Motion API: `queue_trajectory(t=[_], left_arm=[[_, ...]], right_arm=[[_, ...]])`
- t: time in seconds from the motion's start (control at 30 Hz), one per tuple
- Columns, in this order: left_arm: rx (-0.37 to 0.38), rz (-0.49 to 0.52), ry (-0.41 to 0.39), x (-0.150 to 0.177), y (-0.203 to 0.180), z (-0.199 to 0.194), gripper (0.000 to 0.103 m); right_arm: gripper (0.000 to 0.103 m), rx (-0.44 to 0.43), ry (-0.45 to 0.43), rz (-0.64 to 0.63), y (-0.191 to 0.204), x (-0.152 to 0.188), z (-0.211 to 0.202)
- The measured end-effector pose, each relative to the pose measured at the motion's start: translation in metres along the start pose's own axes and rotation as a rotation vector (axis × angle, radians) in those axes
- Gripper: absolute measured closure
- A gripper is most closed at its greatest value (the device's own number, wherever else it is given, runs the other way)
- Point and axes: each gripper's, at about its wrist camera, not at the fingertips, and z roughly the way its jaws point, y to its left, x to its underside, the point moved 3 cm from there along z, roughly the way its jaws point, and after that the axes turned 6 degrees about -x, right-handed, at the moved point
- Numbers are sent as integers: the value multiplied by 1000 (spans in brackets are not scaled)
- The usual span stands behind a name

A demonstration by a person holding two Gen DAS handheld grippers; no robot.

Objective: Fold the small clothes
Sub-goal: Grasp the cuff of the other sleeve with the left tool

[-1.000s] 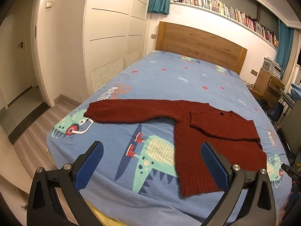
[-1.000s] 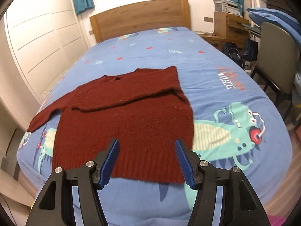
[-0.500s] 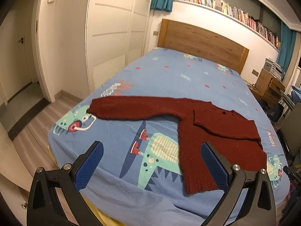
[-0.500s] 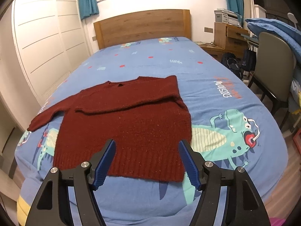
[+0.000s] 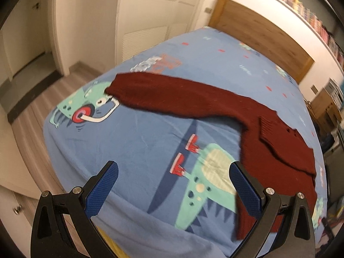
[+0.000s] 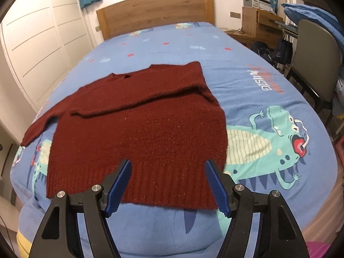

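Bedroom, blue dinosaur-print bed (image 6: 247, 64) with wooden headboard (image 6: 154, 10); bookshelf (image 5: 301, 8) of books along the wall above it. Dark red sweater (image 6: 139, 129) lies flat on the bed near the foot edge, one sleeve folded across the chest, the other sleeve (image 5: 172, 94) stretched out sideways. Left claw (image 5: 174, 185) spread wide, empty, above the bedsheet beside the sweater. Right claw (image 6: 167, 182) spread apart, empty, over the ribbed hem (image 6: 167, 191); contact unclear.
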Motion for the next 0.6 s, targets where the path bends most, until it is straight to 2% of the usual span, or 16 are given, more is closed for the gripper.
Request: queue_trajectory(t=[0.17, 0.3, 0.4, 0.5, 0.6], left_arm=[[4, -72, 52, -17, 22, 42, 2], [42, -153, 88, -33, 40, 78, 7], [103, -255, 109, -45, 55, 102, 11], [176, -358, 125, -55, 70, 123, 20], [212, -424, 135, -60, 82, 138, 23]], right_arm=[[31, 9, 32, 5, 2, -6, 21], [31, 20, 66, -14, 7, -10, 38], [31, 25, 85, -22, 9, -12, 47], [31, 35, 96, -23, 9, -16, 53], [31, 47, 102, -27, 9, -19, 56]])
